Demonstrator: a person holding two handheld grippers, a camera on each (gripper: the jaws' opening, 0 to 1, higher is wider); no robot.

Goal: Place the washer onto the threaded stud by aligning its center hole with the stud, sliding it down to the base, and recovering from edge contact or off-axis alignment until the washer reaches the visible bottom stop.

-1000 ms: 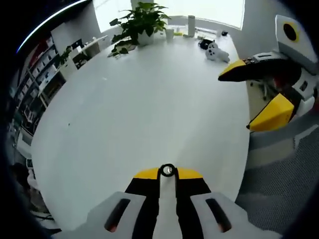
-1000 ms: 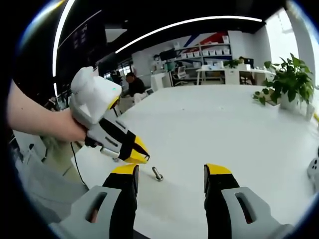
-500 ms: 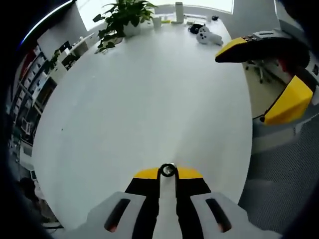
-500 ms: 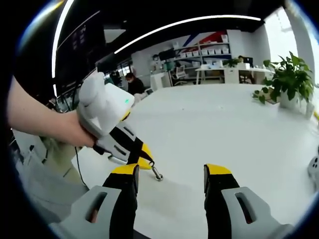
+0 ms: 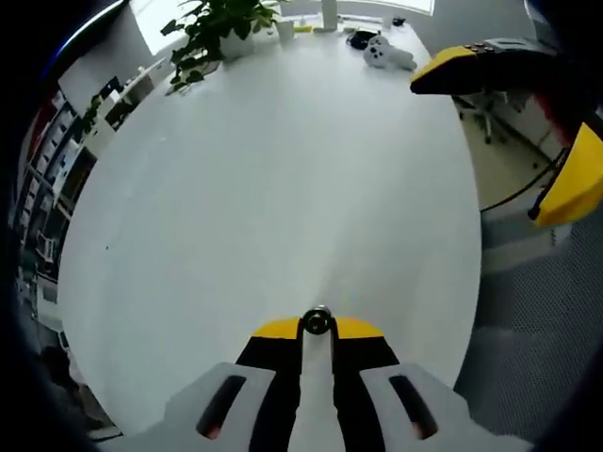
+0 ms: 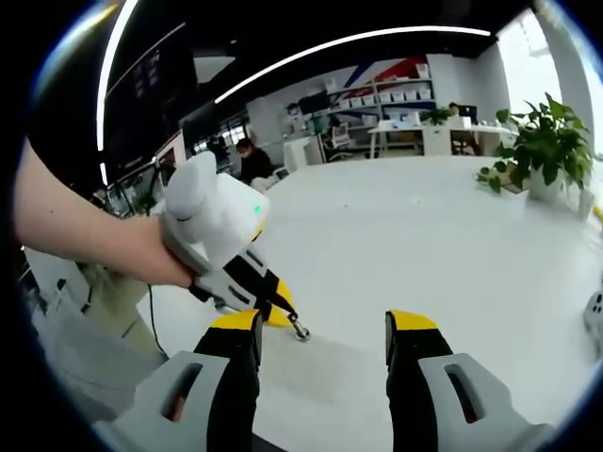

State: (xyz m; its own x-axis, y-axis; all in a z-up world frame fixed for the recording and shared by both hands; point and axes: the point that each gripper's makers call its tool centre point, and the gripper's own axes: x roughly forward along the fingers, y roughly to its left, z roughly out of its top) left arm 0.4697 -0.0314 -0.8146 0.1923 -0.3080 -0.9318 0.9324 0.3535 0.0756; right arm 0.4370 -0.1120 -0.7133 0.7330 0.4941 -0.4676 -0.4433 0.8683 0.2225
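My left gripper [image 5: 317, 327] is shut on a small metal washer [image 5: 308, 323], which sits pinched between its yellow-tipped jaws low over the white table [image 5: 264, 188]. In the right gripper view a hand holds the left gripper [image 6: 279, 313], tilted down with its tip right beside the short threaded stud [image 6: 301, 330] on the table. I cannot tell whether washer and stud touch. My right gripper [image 6: 323, 330] is open, nothing between its jaws, just behind the stud. The right gripper [image 5: 509, 132] also enters the left gripper view at the upper right.
A potted plant [image 5: 203, 38] and a white toy-like object [image 5: 384, 56] stand at the table's far end. The table's curved edge [image 5: 476, 254] drops to grey carpet on the right. Shelves, desks and a seated person [image 6: 247, 160] are far behind.
The left gripper has come down and to the right until its tip is beside the stud. Its view now looks more steeply down at the table. The right gripper has held still.
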